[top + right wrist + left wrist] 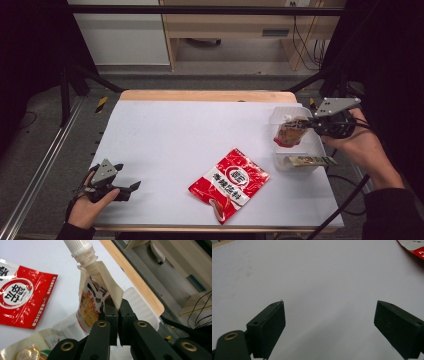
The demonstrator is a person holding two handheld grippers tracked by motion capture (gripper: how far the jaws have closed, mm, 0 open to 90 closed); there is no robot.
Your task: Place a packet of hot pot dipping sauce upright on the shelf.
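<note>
A white worktop point(165, 135) is seen from above, with a wooden edge along its far side. At about eight o'clock on it, the left gripper point(131, 187) is held low by a hand point(90, 207), its jaws spread wide with nothing between them; in the left gripper view only bare white surface lies between the jaws. A red and white packet point(229, 184) is laid flat near five o'clock, well apart from that gripper. At three o'clock a clear plastic tray point(305, 150) stands by the worktop's edge. A spouted pouch point(290, 132) with a white cap is held over the tray by the right gripper point(311, 122), whose jaws are clamped tight on the pouch's side seam. A second flat sachet point(310, 161) rests across the tray's near end.
</note>
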